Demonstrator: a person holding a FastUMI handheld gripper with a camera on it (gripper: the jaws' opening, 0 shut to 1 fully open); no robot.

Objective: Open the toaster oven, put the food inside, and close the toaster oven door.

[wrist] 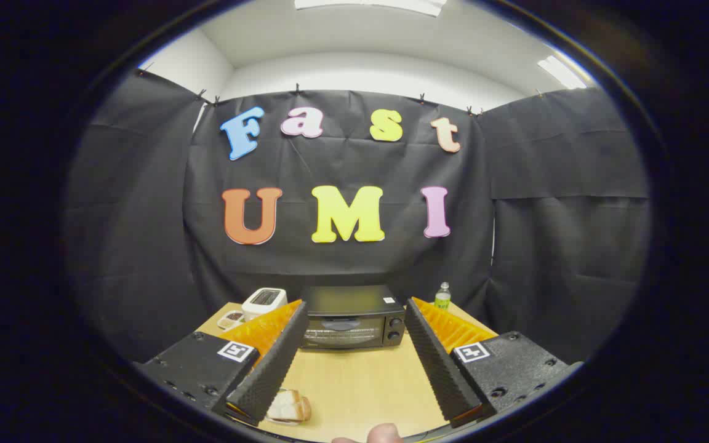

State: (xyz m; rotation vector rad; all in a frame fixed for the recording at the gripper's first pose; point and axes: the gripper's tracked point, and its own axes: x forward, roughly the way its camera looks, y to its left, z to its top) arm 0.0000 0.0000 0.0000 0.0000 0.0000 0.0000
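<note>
Jaws [354, 363] spread wide, holding nothing, raised above the tabletop [360, 381] and aimed at the oven [353, 317]. Bare tabletop lies between the two fingers [274, 363].

Bread [288, 406]: sliced, on a small plate, lying low beside the left finger and on the near side of the tabletop, well short of the oven. It sits partly tucked under that finger's tip, so it is below and behind the line of the jaws, not between them.

Oven: dark, door shut, at the far end of the tabletop, framed between the two fingers and well beyond them. Two knobs [394, 328] stand at its right side; the door handle is too small to make out clearly.

Surroundings: a white toaster [264, 300] and a small dish [231, 319] stand left of the oven; a bottle [442, 296] stands to its right. A fingertip [385, 432] of the person shows at the near edge.

Stage, as judged: the opening step is not yet begun.

Risks, as judged: the door's grip is small and dark, so the jaws may close short of it or slip off. Pulling hard could drag the light oven along the tabletop. A wide approach could strike the toaster or tip the bottle. A low sweep could knock the bread from its plate.
</note>
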